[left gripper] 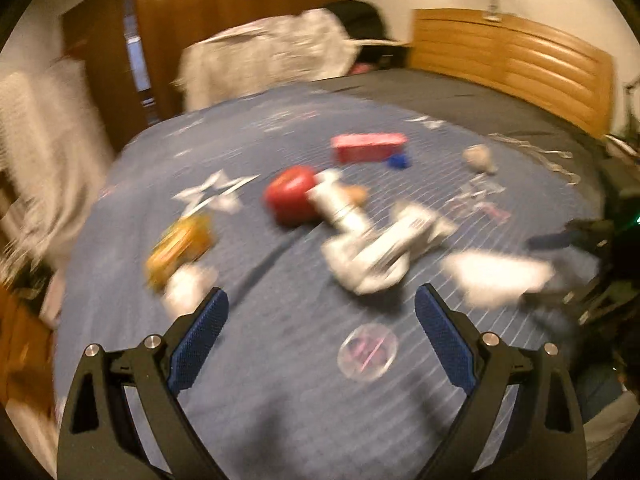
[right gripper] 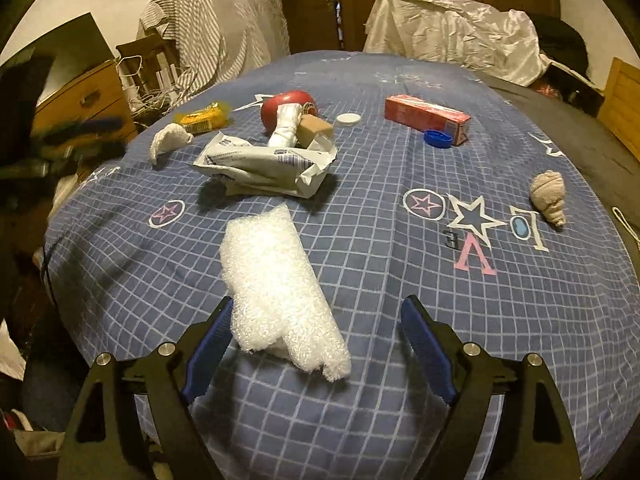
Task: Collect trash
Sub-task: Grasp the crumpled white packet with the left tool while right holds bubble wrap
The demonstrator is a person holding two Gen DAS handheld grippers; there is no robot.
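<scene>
A: What is seen of the trash?
B: A bubbly white foam sheet point(right gripper: 280, 292) is laid on the checked blue bedspread point(right gripper: 400, 320), partly between the right tongs point(right gripper: 316, 322), which are spread wide and grasp nothing; its near edge is beside the left finger.
A: And farther off?
B: A crumpled printed wrapper point(right gripper: 264, 162), a red box point(right gripper: 426, 116) and a blue cap point(right gripper: 438, 137) are scattered. The left tongs point(left gripper: 322, 308) are likewise parted over blurred litter.
</scene>
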